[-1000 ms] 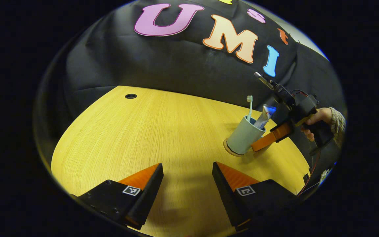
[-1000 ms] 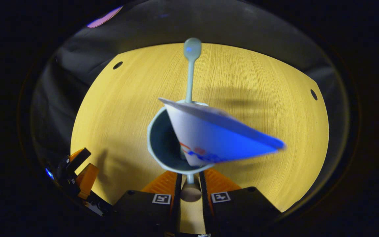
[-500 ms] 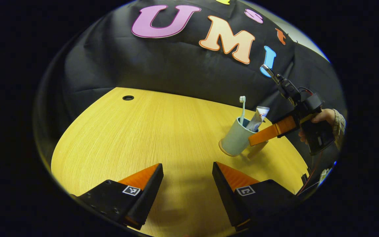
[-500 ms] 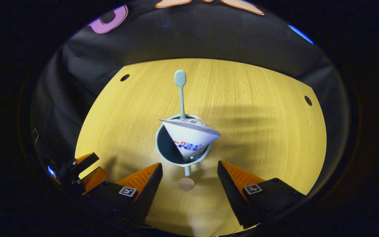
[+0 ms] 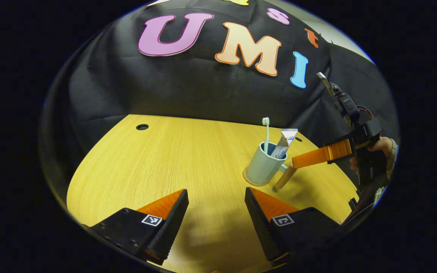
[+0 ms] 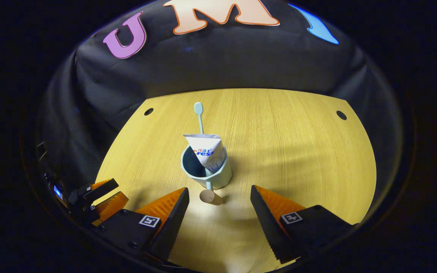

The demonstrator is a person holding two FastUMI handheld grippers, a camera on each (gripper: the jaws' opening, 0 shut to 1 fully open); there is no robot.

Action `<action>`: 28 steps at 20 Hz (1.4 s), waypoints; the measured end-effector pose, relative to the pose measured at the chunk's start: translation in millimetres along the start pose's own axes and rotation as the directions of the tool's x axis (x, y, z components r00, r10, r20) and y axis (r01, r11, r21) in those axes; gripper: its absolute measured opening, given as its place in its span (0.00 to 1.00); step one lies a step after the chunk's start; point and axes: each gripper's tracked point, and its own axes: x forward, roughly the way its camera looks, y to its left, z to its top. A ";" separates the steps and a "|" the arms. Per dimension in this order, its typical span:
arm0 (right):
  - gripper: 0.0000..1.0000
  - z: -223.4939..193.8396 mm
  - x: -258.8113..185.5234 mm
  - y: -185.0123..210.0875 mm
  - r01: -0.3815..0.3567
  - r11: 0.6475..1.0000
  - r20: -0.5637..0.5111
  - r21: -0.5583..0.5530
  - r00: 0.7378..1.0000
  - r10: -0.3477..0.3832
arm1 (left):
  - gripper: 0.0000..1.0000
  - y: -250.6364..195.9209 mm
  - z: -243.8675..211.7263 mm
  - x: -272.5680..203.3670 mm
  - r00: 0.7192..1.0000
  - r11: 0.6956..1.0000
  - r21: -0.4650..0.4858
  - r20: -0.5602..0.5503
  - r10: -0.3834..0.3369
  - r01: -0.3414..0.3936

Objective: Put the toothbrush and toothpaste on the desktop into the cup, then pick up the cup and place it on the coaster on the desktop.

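Observation:
A pale blue-grey cup [image 5: 259,169] stands upright on a round tan coaster [image 5: 249,182] on the wooden table. A toothbrush [image 5: 266,133] and a toothpaste tube [image 5: 284,142] stick up out of it. In the right gripper view the cup [image 6: 208,172], tube [image 6: 206,150] and brush [image 6: 199,115] sit just ahead of my right gripper [image 6: 219,194], which is open and apart from the cup's wooden handle [image 6: 206,195]. The right gripper [image 5: 296,163], held by a hand [image 5: 382,144], hovers to the right of the cup. My left gripper [image 5: 215,195] is open and holds nothing, short of the cup.
The table [image 5: 173,159] has small round holes [image 6: 341,115] near its far edge. Black cloth walls close it in at the back and sides. The left gripper [image 6: 99,193] shows low on the left of the right gripper view.
The right gripper, shut on the cup's handle a second ago, has opened and drawn back. The cup has gone from tilted to upright on the coaster. The left gripper has barely moved.

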 end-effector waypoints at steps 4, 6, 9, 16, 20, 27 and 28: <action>0.99 3.7 -25.6 -30.7 0.003 0.999 0.098 0.034 0.995 -0.006 | 0.88 -24.6 9.9 -4.5 1.000 1.000 0.010 0.025 0.014 -0.014; 0.99 4.9 -38.2 -50.4 0.004 0.999 0.149 0.048 0.989 -0.011 | 0.87 -37.2 10.7 -5.2 0.999 0.999 0.010 0.027 0.037 -0.037; 0.95 0.3 -56.5 -82.9 0.031 0.999 0.213 0.014 0.976 -0.033 | 0.89 -59.5 16.1 -5.7 0.997 0.998 0.003 0.043 0.067 -0.067; 0.99 -14.3 -114.5 -123.7 -0.024 0.997 0.372 0.070 0.928 -0.004 | 0.88 -113.6 36.4 -19.1 0.988 0.995 -0.016 0.116 0.104 -0.102; 0.95 -29.3 -145.1 -154.5 -0.020 0.993 0.422 0.113 0.906 -0.030 | 0.88 -137.8 36.4 -28.4 0.984 0.993 0.003 0.139 0.115 -0.116; 0.99 -46.0 -186.4 -182.8 -0.044 0.981 0.505 0.191 0.861 -0.060 | 0.89 -164.6 39.5 -32.8 0.977 0.992 0.005 0.173 0.123 -0.126; 0.99 -48.2 -189.2 -183.2 -0.065 0.975 0.512 0.213 0.857 -0.055 | 0.88 -168.0 39.7 -32.6 0.977 0.992 0.018 0.177 0.121 -0.126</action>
